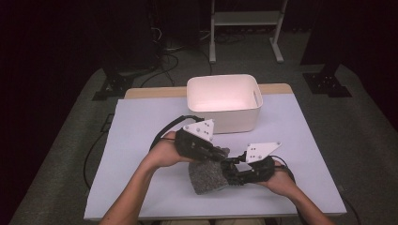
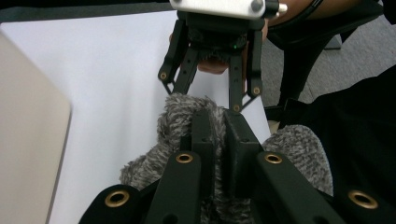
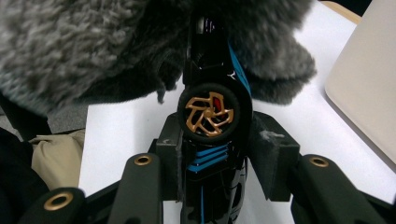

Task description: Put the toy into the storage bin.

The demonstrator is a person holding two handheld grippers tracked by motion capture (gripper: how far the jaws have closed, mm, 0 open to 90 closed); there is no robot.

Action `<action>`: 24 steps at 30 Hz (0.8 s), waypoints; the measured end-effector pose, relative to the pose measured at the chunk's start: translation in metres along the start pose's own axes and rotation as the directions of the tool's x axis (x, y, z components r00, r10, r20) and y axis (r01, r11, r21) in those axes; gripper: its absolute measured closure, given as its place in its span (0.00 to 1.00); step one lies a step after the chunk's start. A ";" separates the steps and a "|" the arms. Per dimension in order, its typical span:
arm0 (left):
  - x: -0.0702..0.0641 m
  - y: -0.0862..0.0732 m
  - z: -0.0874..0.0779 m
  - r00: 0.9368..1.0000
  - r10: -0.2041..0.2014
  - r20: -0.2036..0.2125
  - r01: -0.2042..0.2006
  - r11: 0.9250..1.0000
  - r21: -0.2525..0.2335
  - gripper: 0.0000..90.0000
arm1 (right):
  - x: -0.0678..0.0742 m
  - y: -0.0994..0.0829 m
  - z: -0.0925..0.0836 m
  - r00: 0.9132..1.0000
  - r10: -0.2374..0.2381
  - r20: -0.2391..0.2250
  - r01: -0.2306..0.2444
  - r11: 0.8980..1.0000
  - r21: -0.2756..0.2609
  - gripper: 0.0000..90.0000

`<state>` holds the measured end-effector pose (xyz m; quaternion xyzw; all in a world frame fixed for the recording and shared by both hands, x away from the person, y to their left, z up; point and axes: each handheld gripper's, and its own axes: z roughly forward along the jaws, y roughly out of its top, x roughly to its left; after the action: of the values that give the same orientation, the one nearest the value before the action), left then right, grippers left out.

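Grey fuzzy fabric pouch [image 1: 207,176] hangs between the two grippers just above the white surface [image 1: 141,140], in front of the person and nearer than the white plastic bin [image 1: 224,101]. The left gripper [image 1: 220,153] is clenched on a fold of its fleecy edge; in the left gripper view the black jaws are pressed together with the grey pile [image 2: 187,116] bunched up around them. Pinching the cloth at the rim this way looks meant to hold the mouth of the pouch up and steady so the other hand can work at it.

The right gripper [image 1: 233,171] grasps a black toy car with blue stripes and a gold-spoked wheel [image 3: 212,116], its jaws clamped on the car's sides. The car points nose-first into the grey fabric, whose edge hangs over its front end [image 3: 210,28] in the right gripper view. Whether it is going into the pouch or coming out I cannot tell from this one moment. The sideways grip on the narrow body keeps the car in line with the opening.

The bin stands open and near behind the hands, a likely place for one of the things to go.
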<state>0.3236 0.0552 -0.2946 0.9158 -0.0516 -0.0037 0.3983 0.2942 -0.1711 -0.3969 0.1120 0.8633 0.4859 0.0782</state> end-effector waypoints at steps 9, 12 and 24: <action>0.003 -0.011 0.008 1.000 -0.022 0.004 0.022 1.000 0.003 0.93 | 0.000 -0.007 -0.012 1.000 0.013 0.011 -0.013 1.000 -0.020 0.64; 0.005 -0.019 0.012 0.999 -0.037 -0.006 0.037 0.999 0.038 0.93 | -0.003 -0.011 -0.017 1.000 0.025 0.012 -0.025 0.999 -0.032 0.64; 0.007 -0.030 0.010 0.998 -0.062 -0.002 0.062 0.997 0.044 0.93 | -0.004 -0.012 -0.015 0.999 0.041 0.008 -0.040 0.998 -0.053 0.64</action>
<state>0.3326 0.0676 -0.3235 0.9254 -0.0234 -0.0146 0.3780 0.2932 -0.1908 -0.3996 0.1295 0.8475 0.5093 0.0750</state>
